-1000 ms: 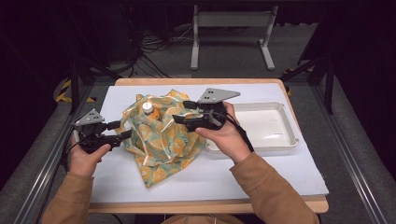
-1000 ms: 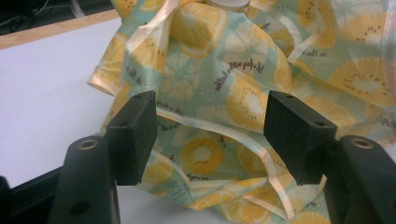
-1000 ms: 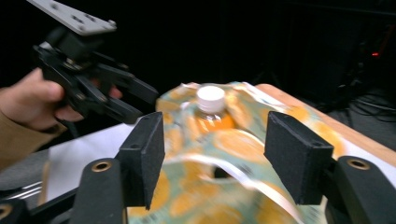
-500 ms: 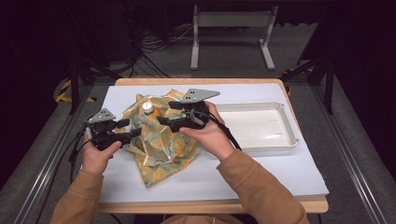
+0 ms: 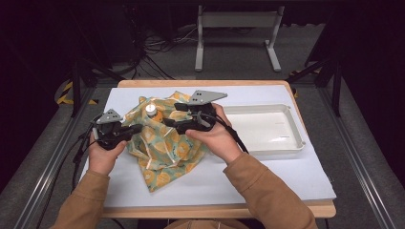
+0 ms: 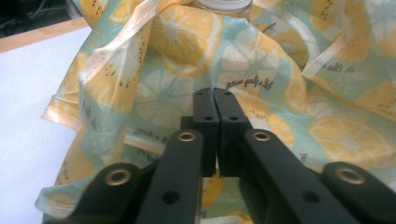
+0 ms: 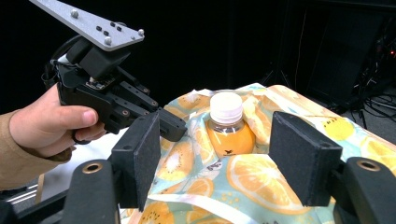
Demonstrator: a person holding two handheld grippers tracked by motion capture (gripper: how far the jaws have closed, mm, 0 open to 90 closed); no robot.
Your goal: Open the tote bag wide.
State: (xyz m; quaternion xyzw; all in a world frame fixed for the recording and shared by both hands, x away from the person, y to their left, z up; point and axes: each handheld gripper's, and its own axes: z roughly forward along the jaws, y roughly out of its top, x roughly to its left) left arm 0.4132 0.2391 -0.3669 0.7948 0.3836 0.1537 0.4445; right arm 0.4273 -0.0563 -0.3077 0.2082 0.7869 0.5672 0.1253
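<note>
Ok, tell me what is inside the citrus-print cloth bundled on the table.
A clear bottle of orange liquid with a white screw cap pokes out of the yellow and mint citrus-print cloth. Its lower body and base are covered by the folds.

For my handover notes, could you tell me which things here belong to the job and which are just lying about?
In the job:
- fruit-print cloth
- orange bottle wrapped in it
- left gripper, shut on the cloth
- right gripper, open around the bottle

Lying about:
- white tray
</note>
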